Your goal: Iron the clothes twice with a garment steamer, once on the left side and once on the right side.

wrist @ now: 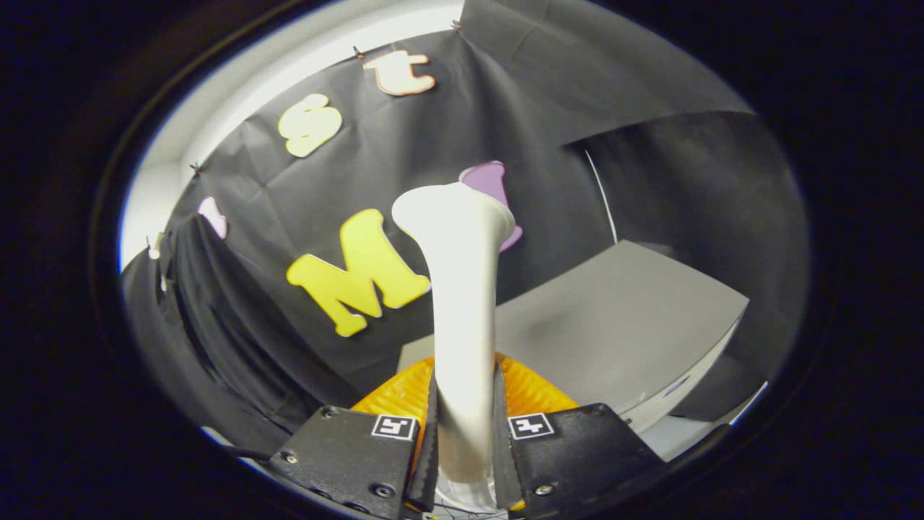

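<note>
Black cloth wall (433, 144) across the back, pinned at the top edge, folding into a corner at upper right of the frame. At right of centre, a grey box-like unit (621, 318) with a flat, bare top, standing against that cloth; whether a housing or a closed container cannot be told, and nothing seen on or in it. No open container anywhere in view.

Gripper (465, 426) at bottom centre, clamped on the white garment steamer (462, 289): both fingers pressed against the sides of its handle, one on each side. Handle rising straight up from between the fingers to the frame's middle, flaring into the steam head near centre, head facing up and away toward the cloth wall.

At the left edge of the frame, dark fabric (209, 318) hanging in long folds from a pale clip or hanger end near the upper left. Probably the clothes to be steamed, though hard to tell apart from the booth cloth.

Step in hand, by judgement: steamer grasped and held clear, neither pass visibly begun. Head well apart from the hanging fabric, not turned toward it. Next move likely calls for swinging left, tilting the head flat against the garment, then stroking one side before the other. Firm grip needed throughout, given the tall handle.
</note>
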A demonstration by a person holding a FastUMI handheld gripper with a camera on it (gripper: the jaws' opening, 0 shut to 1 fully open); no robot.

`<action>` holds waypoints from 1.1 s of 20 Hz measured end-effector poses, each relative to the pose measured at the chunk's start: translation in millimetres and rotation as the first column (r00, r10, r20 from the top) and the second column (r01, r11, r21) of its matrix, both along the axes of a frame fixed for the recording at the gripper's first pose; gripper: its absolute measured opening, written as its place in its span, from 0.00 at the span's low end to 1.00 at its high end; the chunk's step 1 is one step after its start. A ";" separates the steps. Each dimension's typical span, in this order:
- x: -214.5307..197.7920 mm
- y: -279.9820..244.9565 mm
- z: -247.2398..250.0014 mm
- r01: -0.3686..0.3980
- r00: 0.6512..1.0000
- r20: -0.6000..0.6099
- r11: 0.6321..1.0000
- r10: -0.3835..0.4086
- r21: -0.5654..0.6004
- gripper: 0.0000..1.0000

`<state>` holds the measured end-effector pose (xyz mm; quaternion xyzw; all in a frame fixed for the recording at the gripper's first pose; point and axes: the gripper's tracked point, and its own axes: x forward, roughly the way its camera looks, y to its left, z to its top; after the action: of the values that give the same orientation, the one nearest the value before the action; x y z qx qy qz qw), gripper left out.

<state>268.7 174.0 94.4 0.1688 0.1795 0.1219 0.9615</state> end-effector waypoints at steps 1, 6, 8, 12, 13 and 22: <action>-11.5 11.8 9.0 -0.019 0.999 0.030 1.000 0.019 0.007 0.33; -82.5 77.3 56.8 -0.101 0.977 0.192 0.995 0.096 0.015 0.33; -112.4 102.9 72.5 -0.124 0.958 0.260 0.992 0.119 0.005 0.33; -174.0 158.3 94.3 -0.139 0.911 0.386 0.989 0.145 -0.043 0.33; -184.7 167.5 95.5 -0.128 0.903 0.406 0.990 0.139 -0.054 0.33; -197.8 271.5 108.7 -0.122 0.837 0.510 0.977 0.197 -0.176 0.33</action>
<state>70.9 445.5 203.1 0.0474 -0.0681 0.2307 0.9695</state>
